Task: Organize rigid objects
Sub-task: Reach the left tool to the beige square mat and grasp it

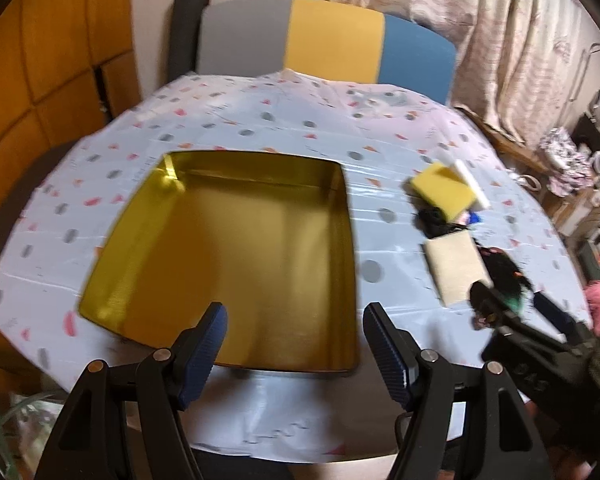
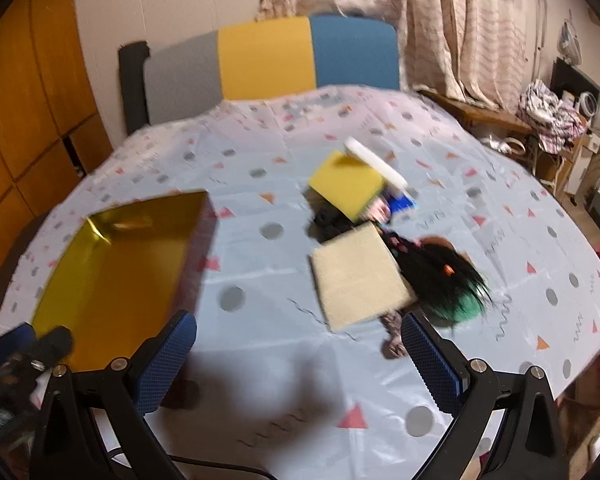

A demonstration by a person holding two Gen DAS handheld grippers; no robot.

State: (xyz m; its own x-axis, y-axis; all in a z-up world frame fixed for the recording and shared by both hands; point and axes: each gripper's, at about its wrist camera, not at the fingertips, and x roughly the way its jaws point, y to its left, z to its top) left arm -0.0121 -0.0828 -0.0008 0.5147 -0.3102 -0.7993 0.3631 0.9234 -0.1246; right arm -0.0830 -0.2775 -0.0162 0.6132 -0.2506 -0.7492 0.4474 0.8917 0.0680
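Note:
An empty gold tin box [image 1: 236,256] sits on the table; it also shows at the left in the right wrist view [image 2: 116,264]. My left gripper [image 1: 296,344] is open and empty over the box's near edge. A pile lies to the right: a yellow block [image 2: 346,184], a white bar [image 2: 374,162], a beige flat block [image 2: 358,276], a small blue item [image 2: 402,202] and a doll with black and green hair [image 2: 448,280]. My right gripper [image 2: 300,356] is open and empty, just short of the beige block. The right gripper also shows in the left wrist view [image 1: 516,312].
The table wears a light blue patterned cloth [image 2: 260,160]. A chair back in grey, yellow and blue [image 2: 268,56] stands at the far edge. A curtain [image 2: 420,20] and cluttered shelves [image 2: 560,120] are at the right, wooden panels [image 1: 40,80] at the left.

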